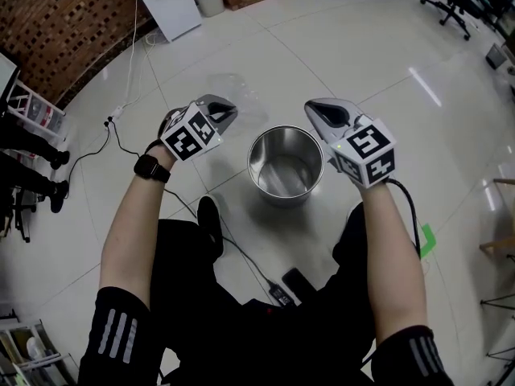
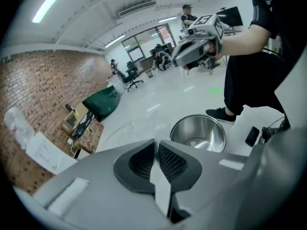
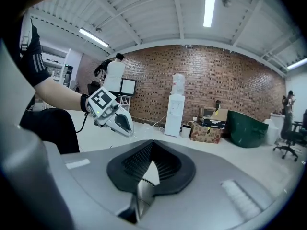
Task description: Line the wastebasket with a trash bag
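Bin (image 1: 285, 167) standing on tile floor (image 1: 362, 71) between left hand-held gripper (image 1: 232, 111) and right hand-held gripper (image 1: 310, 107), jaws closed. Bag (image 1: 232, 89) showing past left tip, pinch unclear. Cable (image 1: 241, 257), phone (image 1: 298, 282) by feet; brick wall (image 1: 72, 22) beyond.

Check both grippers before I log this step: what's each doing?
Left gripper: shut; whether it pinches the clear bag cannot be told.
Right gripper: shut, nothing visible between its jaws.
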The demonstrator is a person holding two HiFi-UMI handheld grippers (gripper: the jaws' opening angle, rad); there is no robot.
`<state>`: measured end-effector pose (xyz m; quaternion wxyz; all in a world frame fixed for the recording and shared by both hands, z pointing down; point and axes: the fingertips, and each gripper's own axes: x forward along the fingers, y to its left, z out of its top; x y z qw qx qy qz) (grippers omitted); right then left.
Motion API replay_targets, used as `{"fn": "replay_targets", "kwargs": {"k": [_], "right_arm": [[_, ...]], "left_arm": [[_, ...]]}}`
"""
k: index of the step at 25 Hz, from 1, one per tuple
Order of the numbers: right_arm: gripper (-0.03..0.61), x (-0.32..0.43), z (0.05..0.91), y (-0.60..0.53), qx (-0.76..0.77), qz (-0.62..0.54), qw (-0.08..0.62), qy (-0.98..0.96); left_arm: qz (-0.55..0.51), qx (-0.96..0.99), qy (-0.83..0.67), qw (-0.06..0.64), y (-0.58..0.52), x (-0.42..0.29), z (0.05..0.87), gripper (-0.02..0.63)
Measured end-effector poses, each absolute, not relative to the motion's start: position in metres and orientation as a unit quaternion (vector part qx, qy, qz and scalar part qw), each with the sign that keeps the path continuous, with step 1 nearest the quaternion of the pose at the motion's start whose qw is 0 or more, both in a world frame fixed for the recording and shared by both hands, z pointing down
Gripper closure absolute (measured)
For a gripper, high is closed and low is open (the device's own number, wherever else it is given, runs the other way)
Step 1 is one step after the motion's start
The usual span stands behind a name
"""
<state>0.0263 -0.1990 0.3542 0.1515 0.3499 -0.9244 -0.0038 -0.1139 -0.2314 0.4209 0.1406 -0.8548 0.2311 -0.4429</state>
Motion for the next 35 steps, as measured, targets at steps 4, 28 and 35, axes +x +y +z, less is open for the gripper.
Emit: {"fn": "replay_targets", "kwargs": {"k": [4, 28, 35], "right_arm": [[0.571, 0.035, 0.348, -0.202, 0.363, -0.001, 0.139, -0.921], [0.572, 0.065, 0.311, -0.203, 0.397, -0.008, 0.085, -0.914], [0.572, 0.060, 0.308, -0.201, 0.388, -0.015, 0.083, -0.918]], "left_arm": [[-0.436, -0.866, 0.172, 0.174, -0.204, -0.060, 0.406, 0.620], [-0.564, -0.825, -0.032, -0.010, -0.124, 0.051, 0.697, 0.620], [-0.571, -0.820, -0.021, -0.033, -0.136, 0.058, 0.720, 0.618]]}}
